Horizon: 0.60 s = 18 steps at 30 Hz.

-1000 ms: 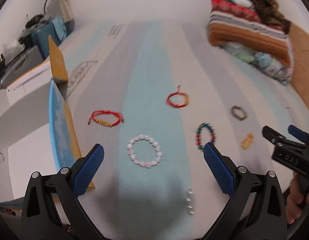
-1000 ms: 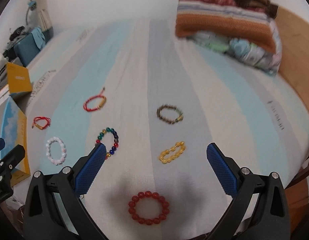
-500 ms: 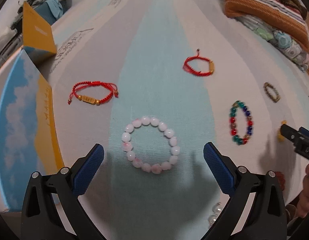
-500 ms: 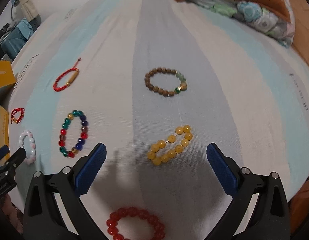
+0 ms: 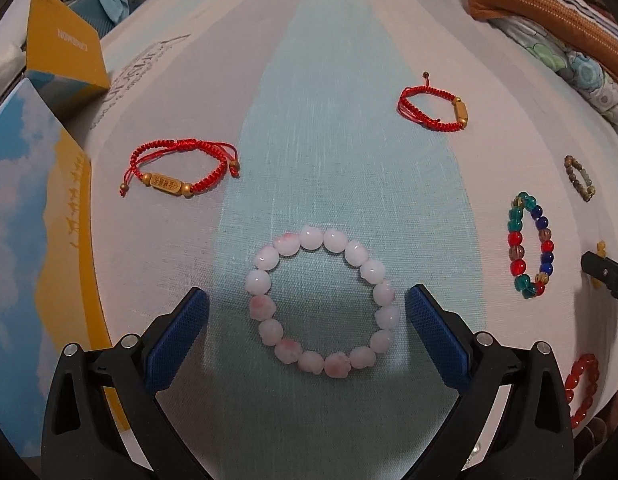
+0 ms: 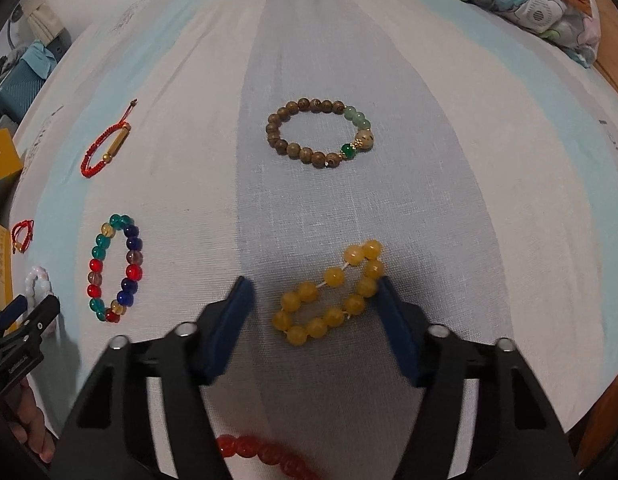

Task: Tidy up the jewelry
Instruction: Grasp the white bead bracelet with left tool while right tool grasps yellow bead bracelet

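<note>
Several bracelets lie spread on a striped bedsheet. My left gripper is open and points down, its blue pads either side of a white and pink bead bracelet without touching it. My right gripper is closing around a yellow bead bracelet. Its right pad is at the beads, while the left pad stands a little clear of them. Both bracelets rest flat on the sheet.
Two red cord bracelets, a multicolour glass one, a brown wooden one and a red bead one lie around. A blue and yellow box borders the left. Folded blankets lie at the far right.
Both grippers have come down close to the sheet, each over its bracelet. The right gripper's jaws have narrowed around the yellow beads. The left jaws are as wide as before.
</note>
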### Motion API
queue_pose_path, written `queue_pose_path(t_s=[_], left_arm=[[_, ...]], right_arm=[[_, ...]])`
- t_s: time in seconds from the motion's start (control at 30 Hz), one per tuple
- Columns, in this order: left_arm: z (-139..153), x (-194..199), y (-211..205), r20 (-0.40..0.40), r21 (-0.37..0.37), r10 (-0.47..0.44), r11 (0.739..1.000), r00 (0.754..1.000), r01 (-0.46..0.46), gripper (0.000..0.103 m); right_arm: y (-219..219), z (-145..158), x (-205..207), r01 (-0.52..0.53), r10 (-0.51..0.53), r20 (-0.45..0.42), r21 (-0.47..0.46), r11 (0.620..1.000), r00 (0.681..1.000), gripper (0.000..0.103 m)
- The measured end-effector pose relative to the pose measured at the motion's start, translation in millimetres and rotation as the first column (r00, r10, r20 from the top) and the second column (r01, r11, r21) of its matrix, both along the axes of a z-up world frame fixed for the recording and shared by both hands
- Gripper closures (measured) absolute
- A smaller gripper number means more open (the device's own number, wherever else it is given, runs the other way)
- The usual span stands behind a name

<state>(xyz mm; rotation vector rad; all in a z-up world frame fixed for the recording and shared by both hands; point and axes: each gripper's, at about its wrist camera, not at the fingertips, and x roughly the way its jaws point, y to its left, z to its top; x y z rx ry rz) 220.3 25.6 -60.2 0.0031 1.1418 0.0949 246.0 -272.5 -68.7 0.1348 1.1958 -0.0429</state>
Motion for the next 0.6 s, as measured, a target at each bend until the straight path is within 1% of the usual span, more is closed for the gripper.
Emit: queue_pose_path(t_s=[0.07, 0.1, 0.13, 0.17, 0.2, 0.27, 0.3, 0.37, 0.43, 0.47, 0.53, 0.6], left_arm=[[-2, 1, 1, -0.001, -0.001, 0.004, 1.0, 1.0, -0.004, 0.013], [-2, 0, 1, 0.003, -0.003, 0.005, 1.0, 1.0, -0.005, 0.014], [-2, 0, 1, 0.005, -0.001, 0.004, 1.0, 1.0, -0.004, 0.019], [-1, -1, 0, 0.01, 0.001, -0.001, 1.0, 1.0, 0.001, 0.026], [0, -3, -1, 0.016, 0.001, -0.01, 1.0, 1.0, 0.01, 0.031], [1, -5, -3, 0.024, -0.003, -0.022, 1.0, 0.999, 0.022, 0.046], [1, -5, -3, 0.026, -0.007, -0.025, 1.0, 0.999, 0.025, 0.049], [1, -6, 0, 0.029, -0.011, -0.023, 1.0, 0.999, 0.023, 0.064], [2, -7, 2, 0.03, -0.01, -0.018, 1.0, 0.999, 0.018, 0.072], [3, -7, 4, 0.031, -0.014, -0.013, 1.0, 0.999, 0.014, 0.076], [4, -6, 7, 0.027, -0.023, -0.008, 1.0, 1.0, 0.008, 0.08], [4, -6, 9, 0.022, -0.036, -0.003, 0.999, 1.0, 0.003, 0.082]], right_arm=[[-2, 0, -1, 0.005, -0.005, 0.002, -0.001, 1.0, 1.0, 0.059], [-4, 0, -2, 0.012, -0.012, 0.002, 0.003, 1.0, 1.0, 0.061], [-5, 1, -3, 0.02, -0.02, 0.001, 0.005, 1.0, 1.0, 0.067], [-6, -1, -6, 0.023, -0.023, 0.002, 0.006, 1.0, 1.0, 0.073], [-7, -1, -7, 0.029, -0.029, 0.001, 0.01, 1.0, 1.0, 0.075], [-10, -2, -6, 0.033, -0.033, 0.0, 0.011, 0.999, 0.999, 0.083], [-11, -3, -7, 0.033, -0.033, -0.001, 0.011, 0.999, 0.999, 0.084], [-13, -2, -7, 0.03, -0.03, -0.001, 0.008, 1.0, 1.0, 0.084], [-12, -2, -5, 0.031, -0.031, 0.0, 0.007, 0.999, 1.0, 0.085], [-13, -2, -5, 0.033, -0.033, 0.001, 0.01, 0.999, 0.999, 0.085], [-14, -2, -5, 0.039, -0.039, 0.003, 0.017, 0.999, 0.999, 0.085], [-12, -2, -4, 0.044, -0.044, 0.006, 0.025, 0.999, 0.999, 0.086]])
